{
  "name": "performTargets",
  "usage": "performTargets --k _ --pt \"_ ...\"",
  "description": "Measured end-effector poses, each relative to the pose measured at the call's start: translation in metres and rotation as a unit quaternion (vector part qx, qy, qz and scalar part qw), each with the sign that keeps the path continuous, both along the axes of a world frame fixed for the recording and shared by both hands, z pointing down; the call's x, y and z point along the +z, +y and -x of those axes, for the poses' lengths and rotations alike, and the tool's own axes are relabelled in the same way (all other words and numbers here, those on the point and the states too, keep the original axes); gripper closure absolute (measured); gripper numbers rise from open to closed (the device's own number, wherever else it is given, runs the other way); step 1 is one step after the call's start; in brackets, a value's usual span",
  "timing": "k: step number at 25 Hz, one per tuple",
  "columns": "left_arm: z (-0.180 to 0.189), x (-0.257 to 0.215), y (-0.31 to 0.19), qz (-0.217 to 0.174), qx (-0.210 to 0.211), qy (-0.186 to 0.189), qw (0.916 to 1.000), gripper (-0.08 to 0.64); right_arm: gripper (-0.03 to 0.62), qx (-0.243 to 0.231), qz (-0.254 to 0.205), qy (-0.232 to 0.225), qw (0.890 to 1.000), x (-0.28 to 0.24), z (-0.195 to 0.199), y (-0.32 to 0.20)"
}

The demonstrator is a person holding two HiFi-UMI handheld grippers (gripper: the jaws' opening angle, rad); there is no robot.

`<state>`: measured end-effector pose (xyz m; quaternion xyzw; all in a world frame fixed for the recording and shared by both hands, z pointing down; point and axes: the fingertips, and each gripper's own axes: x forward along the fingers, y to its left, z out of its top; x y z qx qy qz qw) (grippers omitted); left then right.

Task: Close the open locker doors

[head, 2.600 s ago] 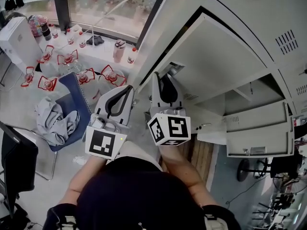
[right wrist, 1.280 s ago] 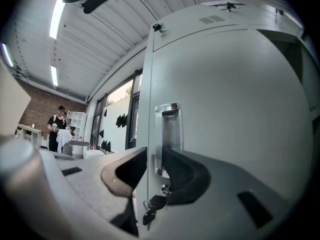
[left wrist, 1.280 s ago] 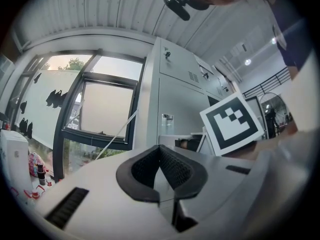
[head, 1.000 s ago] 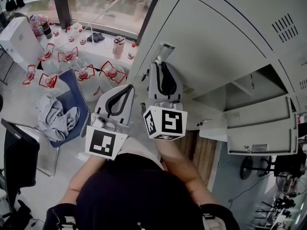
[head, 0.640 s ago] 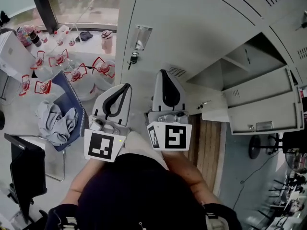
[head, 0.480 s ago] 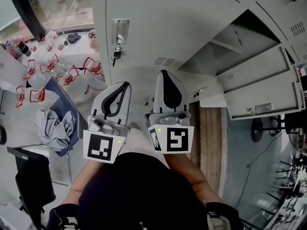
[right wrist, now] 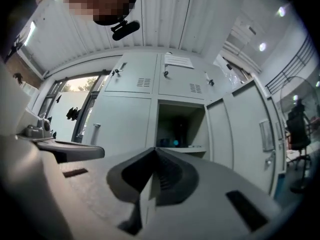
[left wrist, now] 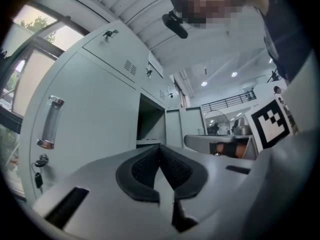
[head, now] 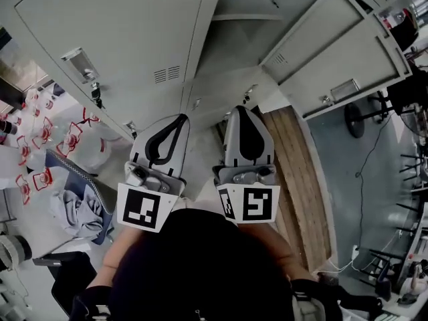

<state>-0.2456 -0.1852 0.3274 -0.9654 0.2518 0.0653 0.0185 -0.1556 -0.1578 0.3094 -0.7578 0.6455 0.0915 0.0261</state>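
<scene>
Well, nearest are the two grippers, side by side and both clenched with nothing between the jaws. The left gripper [left wrist: 160,146] and the right gripper [right wrist: 154,149] both aim toward the open compartment [right wrist: 180,126], and neither touches the lockers. The door [right wrist: 246,129] to be shut stands out to the right of that compartment, its inner face toward the person, well apart from both tips.

My worry is the approach. The right tip is lined up with the opening, not with the door. Pushed straight on, it would enter the compartment, and a door brought in after it could pinch the gripper against the frame. The door's outer face must be reached from its far side, and a closed tip on smooth painted steel may skid off the edge. Too soft a push could leave the latch uncaught, so the door drifts open; too hard, and it may slam and bounce. The left tip, swung carelessly, could knock the keys [left wrist: 38,176] hanging from the closed door [left wrist: 95,134]. A blue thing [right wrist: 175,143] sits deep inside, too far away to identify; if it juts out, the door would jam.
</scene>
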Motion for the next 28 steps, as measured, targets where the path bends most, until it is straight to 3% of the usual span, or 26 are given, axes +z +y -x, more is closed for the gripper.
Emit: performTargets --k 8,14,20,28 --pt "-0.092 -0.007 0.03 -0.005 0.062 0.011 0.998 0.558 0.592 0.061 -0.011 -0.011 0.998 0.0 -0.086 0.045" --pt "-0.165 -0.013 0.061 -0.01 0.074 0.015 0.9971 0.558 0.592 0.077 -0.014 -0.018 0.997 -0.002 -0.163 0.077" --pt "-0.222 -0.02 0.084 -0.016 0.04 0.017 0.9989 0.558 0.592 0.053 -0.012 -0.022 0.998 -0.005 -0.227 0.099" --pt "-0.267 -0.016 0.1 -0.023 -0.025 0.016 0.9993 0.558 0.592 -0.026 -0.02 -0.003 0.999 -0.006 -0.273 0.112"
